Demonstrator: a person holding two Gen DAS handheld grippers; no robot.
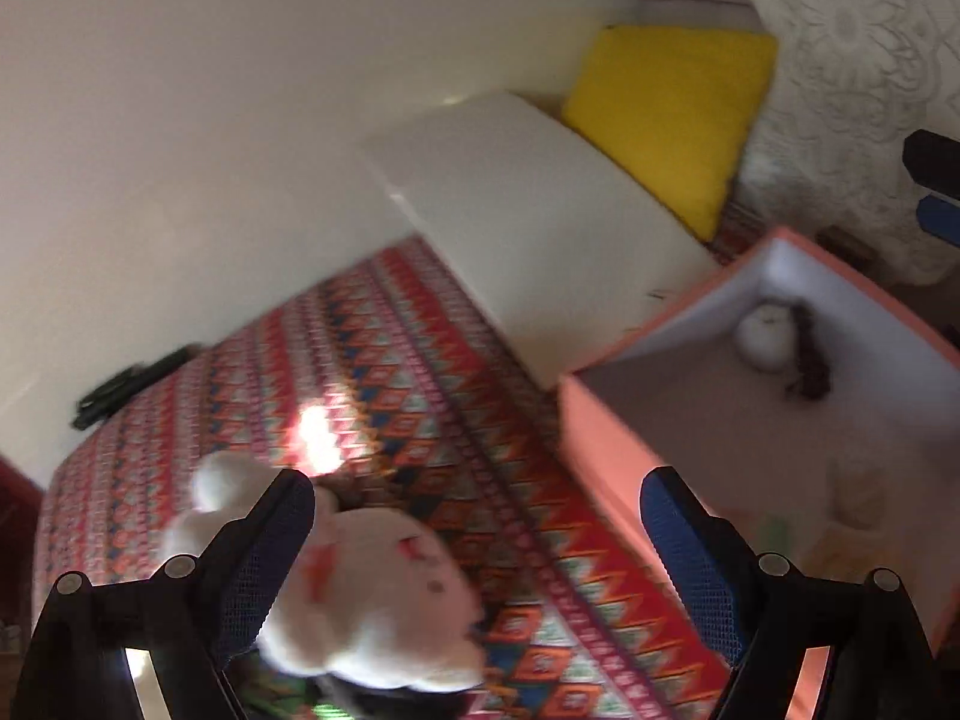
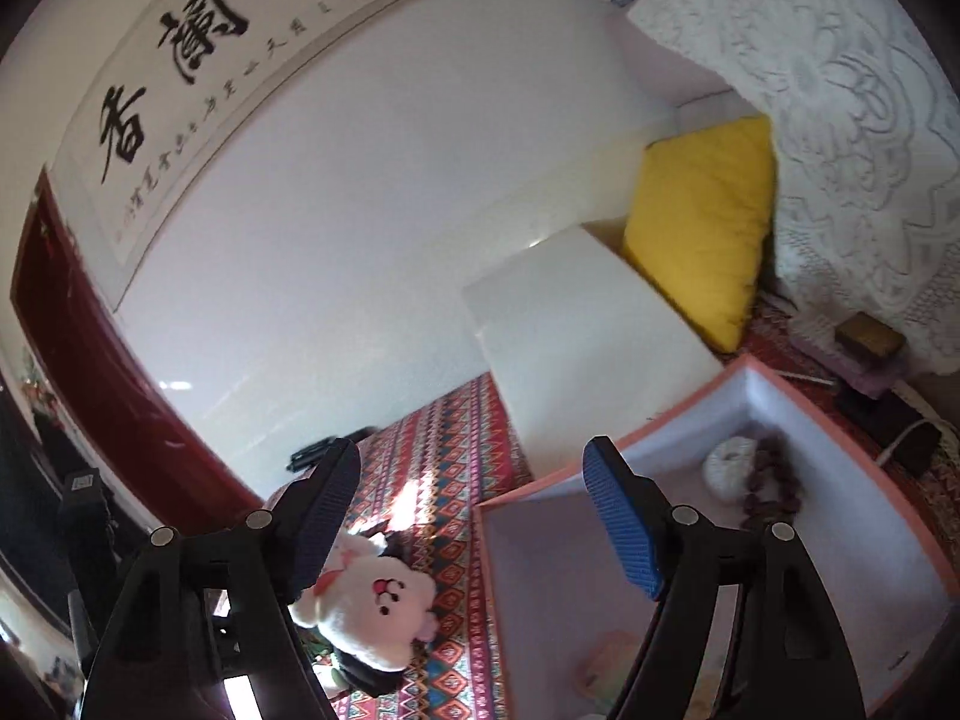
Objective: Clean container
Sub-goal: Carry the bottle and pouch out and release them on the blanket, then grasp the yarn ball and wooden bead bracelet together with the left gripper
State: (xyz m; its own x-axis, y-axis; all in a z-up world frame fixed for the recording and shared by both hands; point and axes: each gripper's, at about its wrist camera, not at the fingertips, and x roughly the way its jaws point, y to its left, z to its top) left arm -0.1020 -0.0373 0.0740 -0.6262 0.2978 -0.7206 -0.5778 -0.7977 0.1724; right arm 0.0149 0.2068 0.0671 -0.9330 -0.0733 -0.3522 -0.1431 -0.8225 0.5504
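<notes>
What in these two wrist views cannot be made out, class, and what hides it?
- Left wrist view: motion blur smears the plush toy and the items low in the pink box.
- Right wrist view: the right gripper arms cover the box's near contents.
- Dark object by the wall: too small.

1. The left gripper (image 1: 477,504) has two black plastic fingers that widen toward the base; each carries a blue pad (image 1: 690,558) with a fine mesh-like texture on its inner face; the left-hand pad sits in shadow and looks dark.
2. Round silver screw heads (image 1: 774,564) sit in pairs on each finger's black linkage arms; the arms are smooth and slightly glossy.
3. The right gripper (image 2: 471,498) is built the same way; black angular fingers; ribbed bright-blue pads (image 2: 621,525) with rounded tips; silver pivot screws (image 2: 684,515) on each arm.
4. Open slots run between the linkage bars on both grippers.
</notes>
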